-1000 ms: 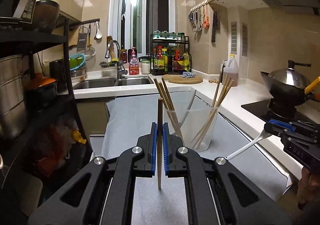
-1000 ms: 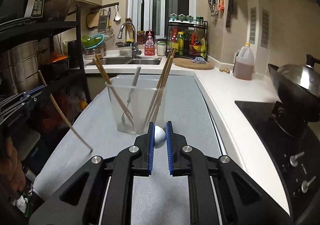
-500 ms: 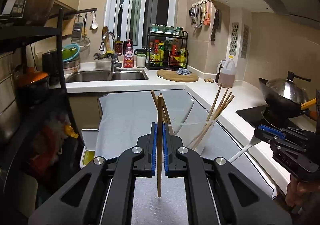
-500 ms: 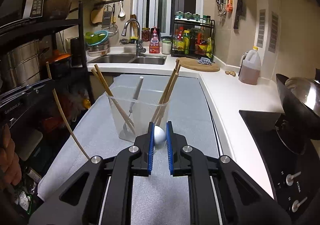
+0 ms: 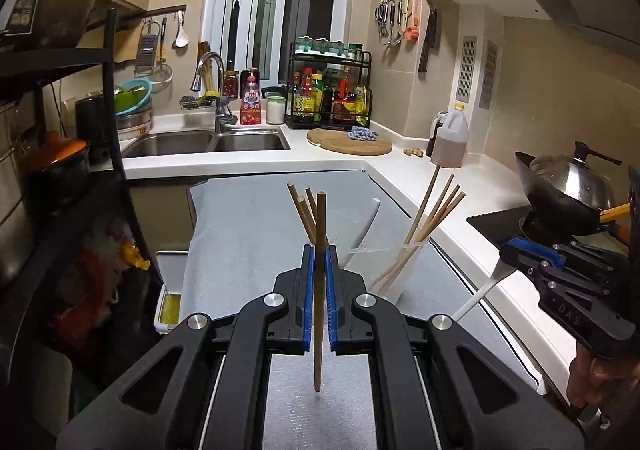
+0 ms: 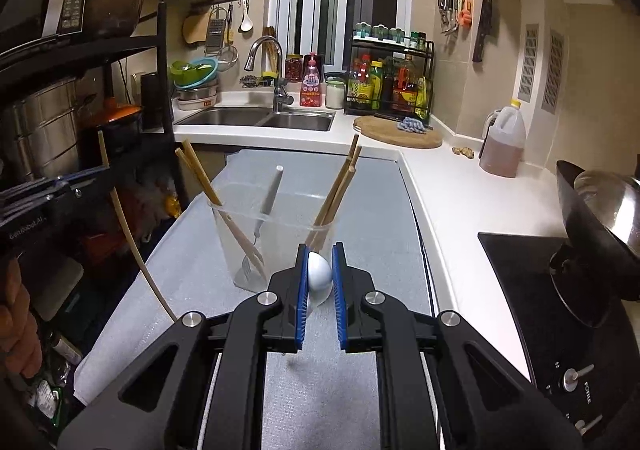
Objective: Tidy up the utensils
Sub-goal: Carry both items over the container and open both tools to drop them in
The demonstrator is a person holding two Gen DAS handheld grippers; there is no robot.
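My left gripper [image 5: 319, 250] is shut on a wooden chopstick [image 5: 319, 350] that stands upright between its blue pads, above the grey mat [image 5: 248, 234]. Just beyond it, to the right, stands a clear cup [image 5: 404, 262] with several chopsticks and a white-handled fork leaning in it. My right gripper [image 6: 320, 250] is shut on the bowl of a white spoon [image 6: 319, 276], close in front of the clear cup [image 6: 276, 238]. In the left wrist view the spoon's handle [image 5: 478, 298] slants down from the right gripper [image 5: 510, 250]. In the right wrist view, at far left, the left gripper [image 6: 60, 186] holds the chopstick [image 6: 128, 238].
A wok [image 5: 568, 190] sits on the black stove [image 6: 560, 330] to the right. An oil jug [image 6: 502, 142], a round cutting board [image 6: 396, 132] and a sink [image 6: 256, 118] lie beyond. A black rack [image 6: 160, 98] stands on the left, with a white bin [image 5: 170, 290] below.
Both grippers have risen a little with the chopstick and the spoon still held. The cup now sits lower in both views.
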